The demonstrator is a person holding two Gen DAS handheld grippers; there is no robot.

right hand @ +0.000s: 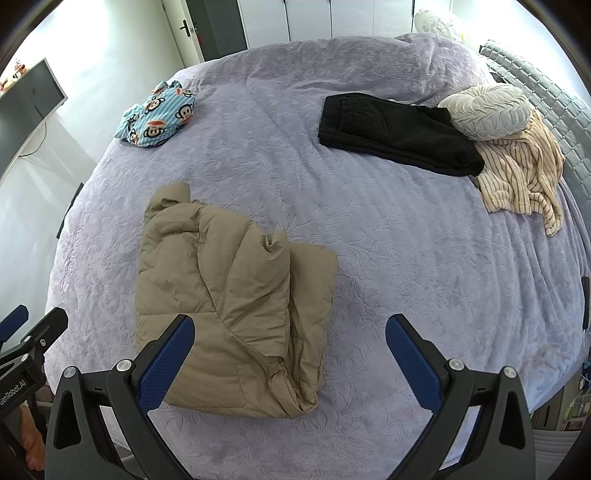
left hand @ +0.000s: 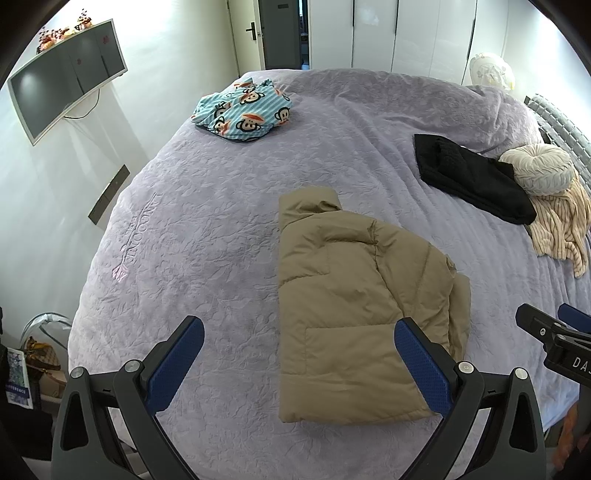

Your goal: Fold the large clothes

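while both grippers hang above the near edge of the bed (left hand: 221,221), neither one touches any cloth. the left gripper (left hand: 299,365) has its blue-padded fingers (left hand: 177,365) spread wide apart with nothing between them, its right finger showing in front of the jacket's near right corner in the left wrist view. the right gripper (right hand: 290,363) is likewise spread wide and holds nothing, its left finger showing in front of the jacket's near left part in the right wrist view. the tan puffer jacket (left hand: 351,295) lies folded into a rough rectangle on the lavender bedspread (right hand: 369,240), near the front edge, with its collar end pointing toward the far side of the bed. one layer is folded over the body along a slanted line, and the right edge shows bunched, uneven layers. well apart from it, at the far left of the bed, sits a crumpled blue striped garment (left hand: 243,112) printed with monkey faces. at the far right lies a black garment (right hand: 395,133), laid flat, and just beside it a cream striped garment (right hand: 524,177) in a loose heap, with a round pleated cushion (right hand: 487,110) resting on both. a screen (left hand: 66,77) hangs on the left wall, and a dark door (left hand: 280,33) stands beyond the bed beside white wardrobe panels (left hand: 406,33).
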